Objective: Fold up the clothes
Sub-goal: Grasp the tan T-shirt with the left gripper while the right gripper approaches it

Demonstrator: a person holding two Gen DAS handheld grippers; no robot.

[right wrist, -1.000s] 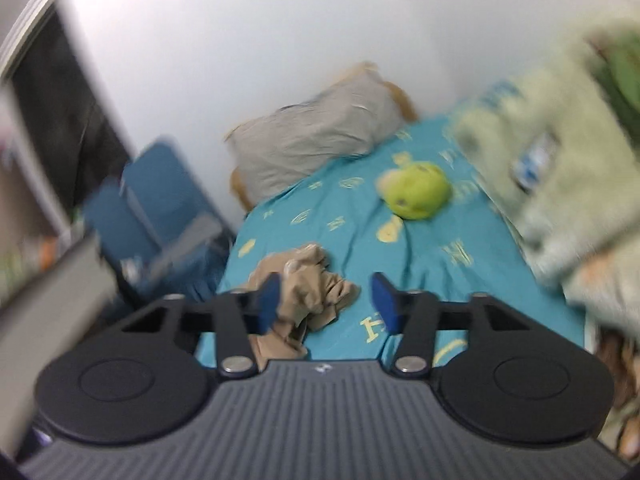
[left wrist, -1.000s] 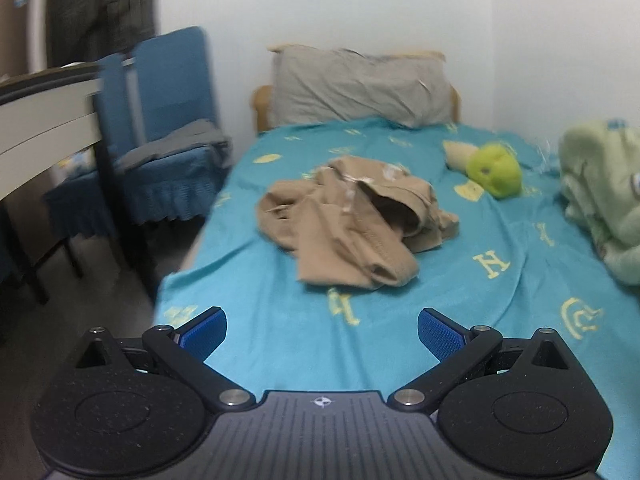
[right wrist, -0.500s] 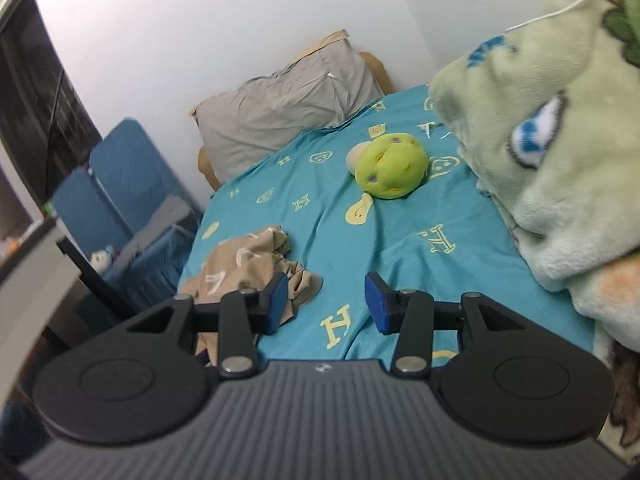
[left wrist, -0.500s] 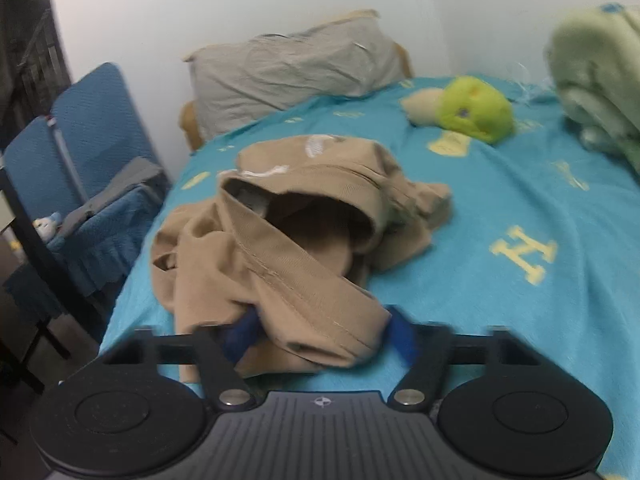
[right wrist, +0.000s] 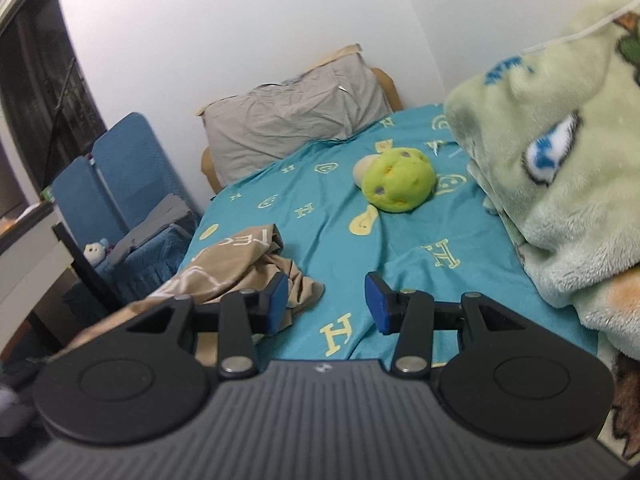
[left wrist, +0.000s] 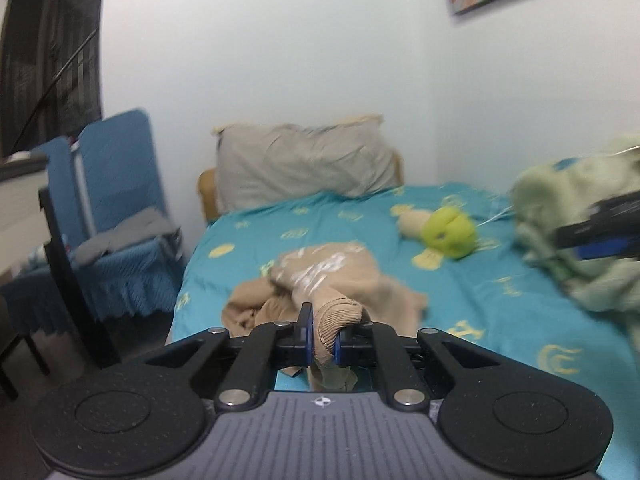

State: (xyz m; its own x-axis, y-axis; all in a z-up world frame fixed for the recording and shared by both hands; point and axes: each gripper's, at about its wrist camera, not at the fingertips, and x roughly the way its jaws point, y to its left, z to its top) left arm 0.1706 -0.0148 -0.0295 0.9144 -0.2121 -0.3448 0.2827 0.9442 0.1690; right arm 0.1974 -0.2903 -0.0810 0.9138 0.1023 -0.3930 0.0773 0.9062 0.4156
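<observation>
A crumpled tan garment (left wrist: 332, 280) with white print lies on the teal bedsheet (left wrist: 460, 300) near the bed's left edge. My left gripper (left wrist: 320, 338) is shut on a ribbed hem of that garment, lifted off the sheet, and the rest trails down to the pile. In the right wrist view the tan garment (right wrist: 236, 264) sits at lower left. My right gripper (right wrist: 326, 302) stands open above bare sheet, just right of the garment, holding nothing. Its blue-padded tip (left wrist: 600, 240) also shows blurred at the right edge of the left wrist view.
A green plush toy (right wrist: 396, 184) lies mid-bed. A pale green fleece blanket (right wrist: 560, 160) is heaped along the right side. A grey pillow (right wrist: 292, 116) leans at the headboard. Blue chairs (left wrist: 116, 208) and a desk edge (left wrist: 20, 200) stand left of the bed.
My left gripper has shut on the garment's ribbed hem and raised it from the bed. My right gripper has moved a little nearer the garment and opened wider.
</observation>
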